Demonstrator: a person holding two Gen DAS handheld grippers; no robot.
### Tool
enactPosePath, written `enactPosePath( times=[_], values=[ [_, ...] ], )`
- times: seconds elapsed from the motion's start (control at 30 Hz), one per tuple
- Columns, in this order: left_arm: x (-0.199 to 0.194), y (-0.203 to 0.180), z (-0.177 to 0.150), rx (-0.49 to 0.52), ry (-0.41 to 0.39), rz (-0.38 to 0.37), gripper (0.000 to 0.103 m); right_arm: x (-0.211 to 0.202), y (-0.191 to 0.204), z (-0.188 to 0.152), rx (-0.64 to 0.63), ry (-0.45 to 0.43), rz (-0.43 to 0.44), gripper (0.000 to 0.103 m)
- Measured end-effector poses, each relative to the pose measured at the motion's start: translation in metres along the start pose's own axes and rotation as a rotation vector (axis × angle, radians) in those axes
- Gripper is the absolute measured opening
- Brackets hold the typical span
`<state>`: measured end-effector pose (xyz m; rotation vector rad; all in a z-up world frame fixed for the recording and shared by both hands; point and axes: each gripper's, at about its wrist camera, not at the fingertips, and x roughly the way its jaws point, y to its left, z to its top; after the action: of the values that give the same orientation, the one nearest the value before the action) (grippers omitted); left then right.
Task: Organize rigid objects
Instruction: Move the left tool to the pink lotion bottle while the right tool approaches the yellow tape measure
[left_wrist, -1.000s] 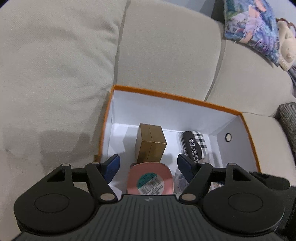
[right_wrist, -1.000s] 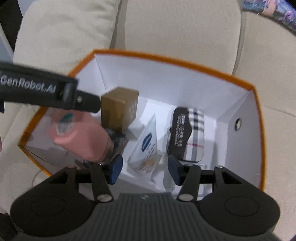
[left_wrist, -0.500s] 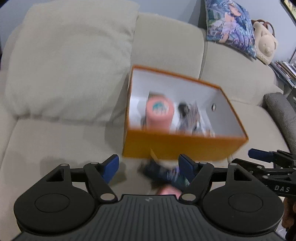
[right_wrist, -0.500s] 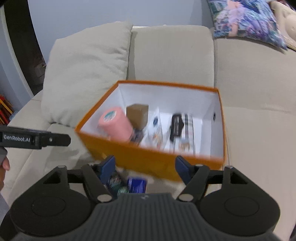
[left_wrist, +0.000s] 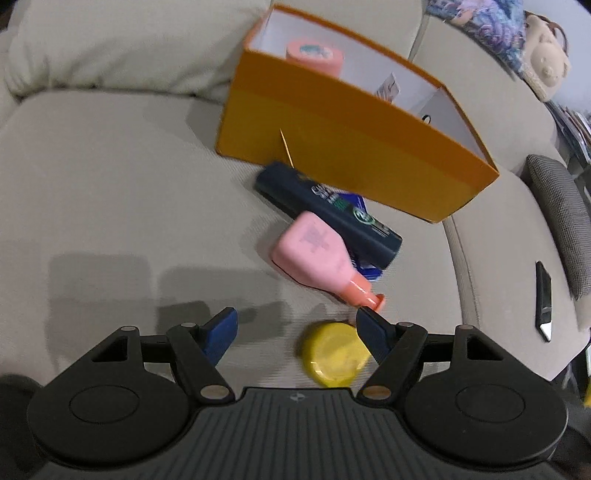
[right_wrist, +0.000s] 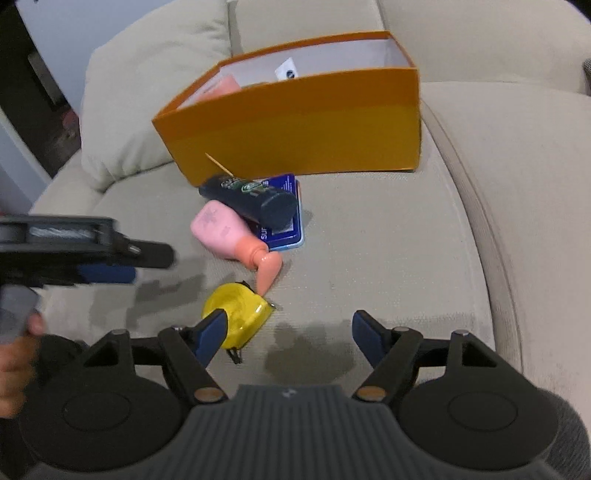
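An orange box (left_wrist: 351, 147) (right_wrist: 295, 129) stands on the beige sofa seat, with a pink cylinder (left_wrist: 314, 55) and other items inside. In front of it lie a dark tube (left_wrist: 332, 210) (right_wrist: 251, 197), a pink bottle (left_wrist: 317, 254) (right_wrist: 229, 236), a blue flat packet (right_wrist: 284, 221) and a yellow tape measure (left_wrist: 334, 354) (right_wrist: 240, 314). My left gripper (left_wrist: 297, 332) is open and empty just above the tape measure. My right gripper (right_wrist: 290, 336) is open and empty, its left finger beside the tape measure.
A beige cushion (right_wrist: 147, 92) leans left of the box. A floral pillow (left_wrist: 480, 33) and a plush toy (left_wrist: 546, 66) sit at the back right. A grey armrest (left_wrist: 561, 221) and a dark flat object (left_wrist: 543, 295) are at the right.
Both grippers pulled back out of the box and dropped low over the seat in front of it. The pink cylinder stays in the box. The loose items on the seat came into view.
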<state>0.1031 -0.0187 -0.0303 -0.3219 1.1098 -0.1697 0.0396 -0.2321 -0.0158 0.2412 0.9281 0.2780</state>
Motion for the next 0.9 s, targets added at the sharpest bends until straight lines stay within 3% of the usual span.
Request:
enactPosePath(
  times=[0.07,0.13,0.27,0.5,0.63,0.9],
  values=[
    [0.008,0.0,0.0,-0.054,0.016,-0.031,0.086,-0.004,0.001,0.0,-0.012,-0.019,-0.013,0.086],
    [0.015,-0.005,0.004,-0.086,0.01,-0.036,0.086,-0.004,-0.004,-0.004,0.005,-0.01,-0.011,0.086],
    [0.028,-0.019,0.01,-0.072,-0.011,0.014,0.086,-0.006,-0.013,-0.003,0.049,-0.018,0.022,0.086],
    [0.05,-0.013,0.016,-0.135,-0.013,0.08,0.083,-0.005,-0.017,-0.004,0.084,-0.016,0.06,0.087],
    [0.058,-0.002,0.018,-0.175,-0.008,0.062,0.087,-0.003,-0.014,-0.005,0.078,-0.008,0.068,0.088],
    [0.04,0.0,0.015,-0.077,-0.027,0.099,0.091,0.004,-0.006,-0.006,0.031,0.014,0.049,0.088]
  ],
)
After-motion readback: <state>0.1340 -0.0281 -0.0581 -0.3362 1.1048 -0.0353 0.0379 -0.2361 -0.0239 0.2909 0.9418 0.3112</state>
